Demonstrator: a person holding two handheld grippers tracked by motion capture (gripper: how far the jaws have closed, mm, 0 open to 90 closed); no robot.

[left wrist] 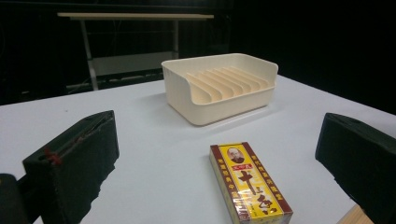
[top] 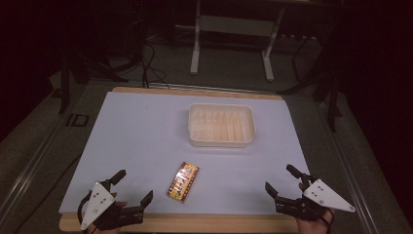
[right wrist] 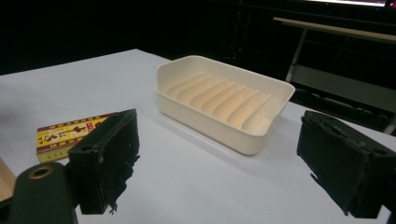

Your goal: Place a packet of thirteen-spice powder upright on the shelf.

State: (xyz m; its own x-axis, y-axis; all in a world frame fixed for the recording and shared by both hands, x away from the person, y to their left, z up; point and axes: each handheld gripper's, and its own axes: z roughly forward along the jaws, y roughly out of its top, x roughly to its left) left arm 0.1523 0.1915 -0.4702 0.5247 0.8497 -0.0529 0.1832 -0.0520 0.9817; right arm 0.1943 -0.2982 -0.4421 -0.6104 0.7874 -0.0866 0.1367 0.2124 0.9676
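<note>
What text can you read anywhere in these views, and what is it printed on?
"十三" : large dark characters on the yellow face of the small box, read in the left gripper view; the character below them is blurred.
Small red lines beside them and in the dark red border: too small to read.
A printed portrait sits at the box's top; no caption is legible.
Cream tray, table sheet: no text.

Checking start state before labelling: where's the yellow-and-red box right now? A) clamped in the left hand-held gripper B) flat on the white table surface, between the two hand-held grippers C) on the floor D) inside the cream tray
B: the yellow-and-red box lies flat on the white table surface, nearer the person than the empty cream tray, with the left hand-held gripper and right hand-held gripper both open and apart from it.
</note>
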